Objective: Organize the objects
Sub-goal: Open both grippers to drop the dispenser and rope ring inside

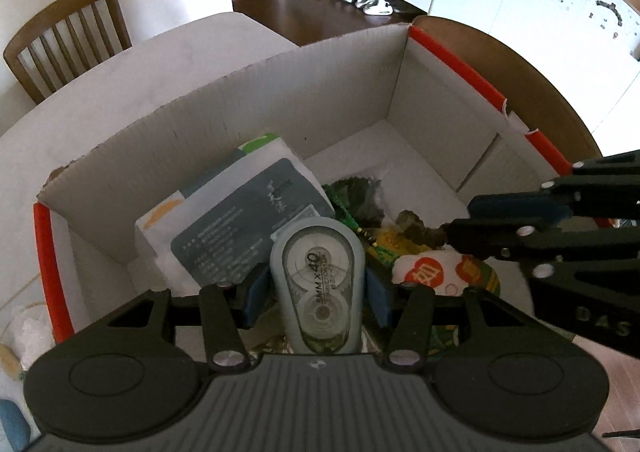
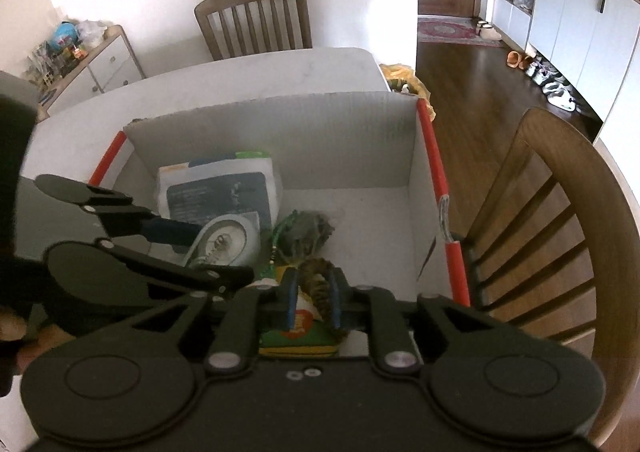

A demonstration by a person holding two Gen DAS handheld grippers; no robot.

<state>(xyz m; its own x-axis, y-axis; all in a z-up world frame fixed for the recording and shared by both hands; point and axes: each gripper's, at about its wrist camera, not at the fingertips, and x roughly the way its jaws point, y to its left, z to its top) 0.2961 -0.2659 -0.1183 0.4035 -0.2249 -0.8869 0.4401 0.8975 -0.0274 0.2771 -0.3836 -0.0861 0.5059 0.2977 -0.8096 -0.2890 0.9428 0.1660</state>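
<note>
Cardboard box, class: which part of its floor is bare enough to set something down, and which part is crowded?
Bare floor lies along the far wall and the red-edged right wall. The near-left of the cardboard box is crowded: white packets, green tassel, small toys under both grippers.

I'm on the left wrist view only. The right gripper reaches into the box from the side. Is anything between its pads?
Observer: Yes. A brown striped fuzzy thing sits between the pads of the right gripper, above a green and yellow packet. The pads look slightly apart.
Operator: Anything hidden behind the box's far wall?
Observer: A yellow plastic bag sits just beyond the far right corner of the cardboard box.
</note>
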